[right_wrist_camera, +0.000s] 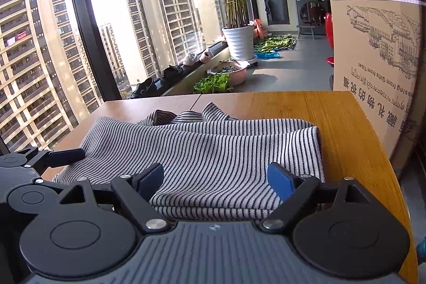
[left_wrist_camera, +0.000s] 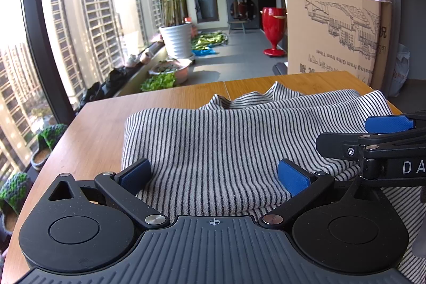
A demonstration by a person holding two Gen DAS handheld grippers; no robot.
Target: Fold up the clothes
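Both the left gripper [left_wrist_camera: 214, 175] and right gripper [right_wrist_camera: 215, 178] gape apart over the folded grey-and-black striped knit garment [left_wrist_camera: 213, 140] near the wooden tabletop's [left_wrist_camera: 106, 119] front edge; snagging could undo it

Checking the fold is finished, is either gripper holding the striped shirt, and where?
Nothing is held. Left gripper and right gripper both stand open over the folded striped shirt's near edge.

A high-rise flat's enclosed balcony: tower blocks [right_wrist_camera: 149, 17] fill the window, with a potted palm [right_wrist_camera: 237, 17], a washing machine [left_wrist_camera: 243, 8], shoes [right_wrist_camera: 170, 71] on the sill and a wooden table [right_wrist_camera: 346, 129].
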